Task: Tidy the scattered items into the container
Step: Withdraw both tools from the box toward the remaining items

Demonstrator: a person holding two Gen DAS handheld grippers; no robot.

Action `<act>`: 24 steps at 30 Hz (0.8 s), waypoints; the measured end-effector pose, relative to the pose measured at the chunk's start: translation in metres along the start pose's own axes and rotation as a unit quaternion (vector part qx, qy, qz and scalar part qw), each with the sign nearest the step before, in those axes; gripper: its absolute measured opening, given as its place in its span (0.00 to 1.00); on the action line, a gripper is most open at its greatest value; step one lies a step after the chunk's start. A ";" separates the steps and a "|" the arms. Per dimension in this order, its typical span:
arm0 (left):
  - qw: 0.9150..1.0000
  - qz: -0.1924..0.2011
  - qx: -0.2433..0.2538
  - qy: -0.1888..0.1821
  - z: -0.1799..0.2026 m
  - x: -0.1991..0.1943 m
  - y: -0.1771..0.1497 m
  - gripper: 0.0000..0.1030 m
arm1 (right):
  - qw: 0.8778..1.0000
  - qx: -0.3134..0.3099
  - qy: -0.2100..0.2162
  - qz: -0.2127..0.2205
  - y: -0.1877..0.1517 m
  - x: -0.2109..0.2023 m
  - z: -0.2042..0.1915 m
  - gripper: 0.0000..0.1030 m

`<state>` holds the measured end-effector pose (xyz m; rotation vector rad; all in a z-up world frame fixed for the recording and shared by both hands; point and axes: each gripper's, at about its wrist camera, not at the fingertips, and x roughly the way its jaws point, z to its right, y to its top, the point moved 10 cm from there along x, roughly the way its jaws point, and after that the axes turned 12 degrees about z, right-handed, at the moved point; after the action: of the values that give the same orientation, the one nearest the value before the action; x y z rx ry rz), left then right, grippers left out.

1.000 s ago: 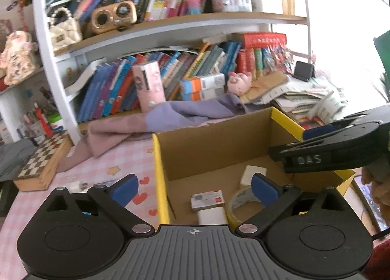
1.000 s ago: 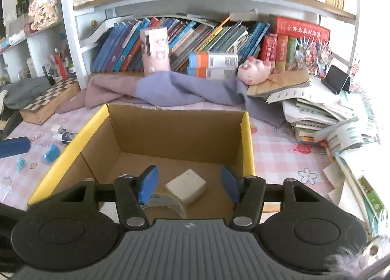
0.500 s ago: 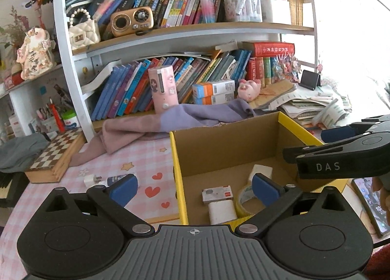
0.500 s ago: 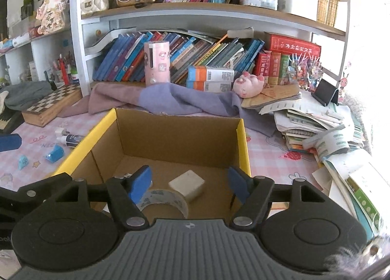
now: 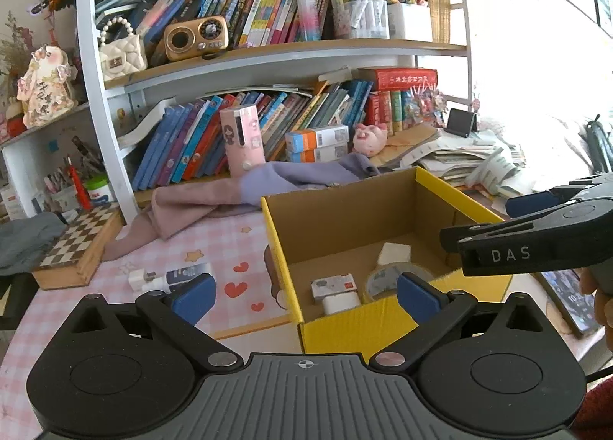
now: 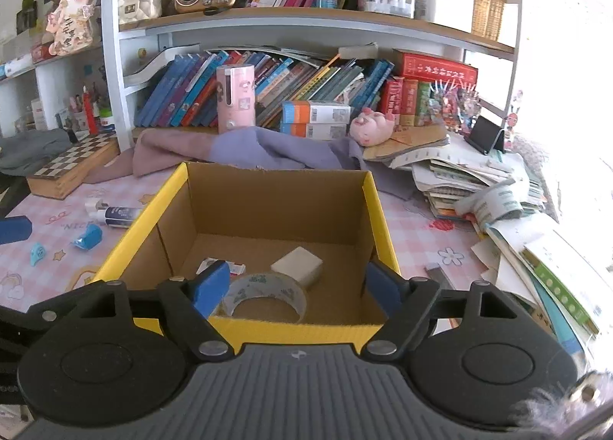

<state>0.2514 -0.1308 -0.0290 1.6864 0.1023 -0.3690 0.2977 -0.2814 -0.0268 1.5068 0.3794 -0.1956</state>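
Observation:
A yellow-rimmed cardboard box (image 5: 452,193) (image 6: 377,210) stands on the pink table. It holds a clear tape roll (image 6: 264,292) (image 5: 387,277), a white block (image 6: 297,265) (image 5: 394,251), a small red-and-white card box (image 5: 334,284) and a white cube (image 5: 341,303). A white-and-blue tube (image 6: 115,211) (image 5: 172,276) and two small blue pieces (image 6: 88,237) lie left of the box. My left gripper (image 5: 302,296) is open and empty before the box's near left corner. My right gripper (image 6: 297,285) is open and empty above its near edge, and shows in the left wrist view (image 5: 536,244).
A purple cloth (image 6: 249,147) lies behind the box. A chessboard case (image 6: 72,166) sits far left. A stack of papers and books (image 6: 498,202) fills the right. The bookshelf (image 6: 268,26) stands behind. A phone (image 5: 571,296) lies at the right of the table.
Both grippers have pulled back and up from the box, so more of the table and shelf shows. Both stay open and empty. The items in the box have not moved.

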 end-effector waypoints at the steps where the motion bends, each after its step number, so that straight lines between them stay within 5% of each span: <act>1: 1.000 0.000 -0.001 -0.002 -0.002 -0.003 -0.001 0.99 | 1.000 0.000 -0.003 0.000 -0.001 -0.003 -0.002 0.76; 24: 0.999 -0.009 -0.013 -0.049 -0.043 -0.086 -0.036 0.99 | 0.998 0.013 -0.068 -0.007 -0.043 -0.096 -0.062 0.82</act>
<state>0.1684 -0.0711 -0.0325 1.6404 0.0493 -0.4605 0.1856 -0.2326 -0.0334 1.5079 0.2790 -0.3136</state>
